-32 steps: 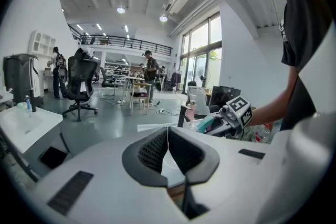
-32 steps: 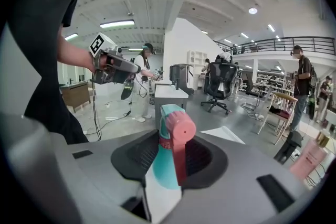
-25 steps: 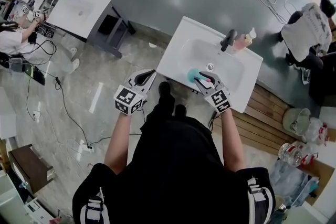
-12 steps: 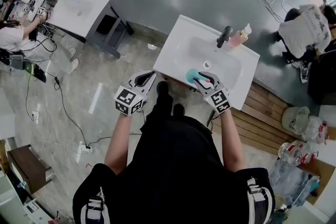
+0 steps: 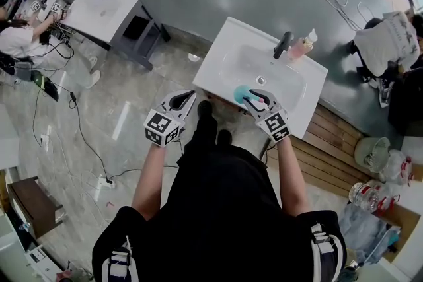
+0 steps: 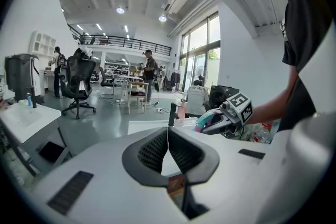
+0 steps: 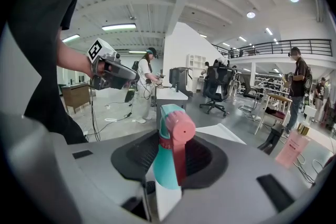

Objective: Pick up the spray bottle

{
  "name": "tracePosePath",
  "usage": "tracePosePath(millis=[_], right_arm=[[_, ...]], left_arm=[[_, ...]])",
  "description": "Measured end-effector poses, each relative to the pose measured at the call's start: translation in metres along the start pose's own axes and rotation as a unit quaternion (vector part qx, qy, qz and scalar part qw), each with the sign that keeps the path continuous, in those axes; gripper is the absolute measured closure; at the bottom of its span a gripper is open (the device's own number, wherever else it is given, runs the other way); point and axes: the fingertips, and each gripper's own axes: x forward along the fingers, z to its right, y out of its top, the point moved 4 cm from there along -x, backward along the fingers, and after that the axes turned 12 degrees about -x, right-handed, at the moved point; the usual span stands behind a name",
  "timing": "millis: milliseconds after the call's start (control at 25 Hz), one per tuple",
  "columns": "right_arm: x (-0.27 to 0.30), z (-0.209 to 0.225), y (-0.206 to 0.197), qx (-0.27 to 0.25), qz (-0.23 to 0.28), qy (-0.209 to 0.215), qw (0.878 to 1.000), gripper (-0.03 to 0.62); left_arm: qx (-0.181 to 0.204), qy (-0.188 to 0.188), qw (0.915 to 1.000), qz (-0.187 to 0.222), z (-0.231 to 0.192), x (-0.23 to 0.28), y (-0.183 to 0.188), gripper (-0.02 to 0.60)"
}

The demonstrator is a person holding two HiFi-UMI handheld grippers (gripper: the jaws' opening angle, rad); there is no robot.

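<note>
The spray bottle (image 5: 242,94), with a teal head, a pink nozzle and a white body, hangs over the near edge of the white sink (image 5: 225,49). My right gripper (image 5: 251,100) is shut on it. In the right gripper view the spray bottle (image 7: 169,160) stands upright between the dark pads, nozzle pointing away from me. My left gripper (image 5: 188,98) hovers left of the sink's near corner. Its jaws meet with nothing between them, as the left gripper (image 6: 168,145) shows in its own view. The right gripper (image 6: 224,117) also shows there, off to the right.
A black faucet (image 5: 284,44) and a pink soap bottle (image 5: 303,47) stand at the sink's far rim. A second sink (image 5: 102,10) stands on a frame at upper left. A person (image 5: 390,43) crouches at right. Cables (image 5: 79,122) cross the floor; clear bottles (image 5: 373,193) lie at lower right.
Almost nothing differs. The right gripper keeps its hold on the spray bottle over the sink's near edge, and the left gripper stays shut beside the sink.
</note>
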Motion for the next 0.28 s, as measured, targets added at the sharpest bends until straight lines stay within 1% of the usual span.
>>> tracePosePath(millis=[280], right_arm=[[-0.0077, 0.0026, -0.0064, -0.001, 0.003, -0.003, 1.0, 0.447]], left_arm=[[0.001, 0.008, 1.0, 0.0, 0.0093, -0.0013, -0.0018, 0.558]])
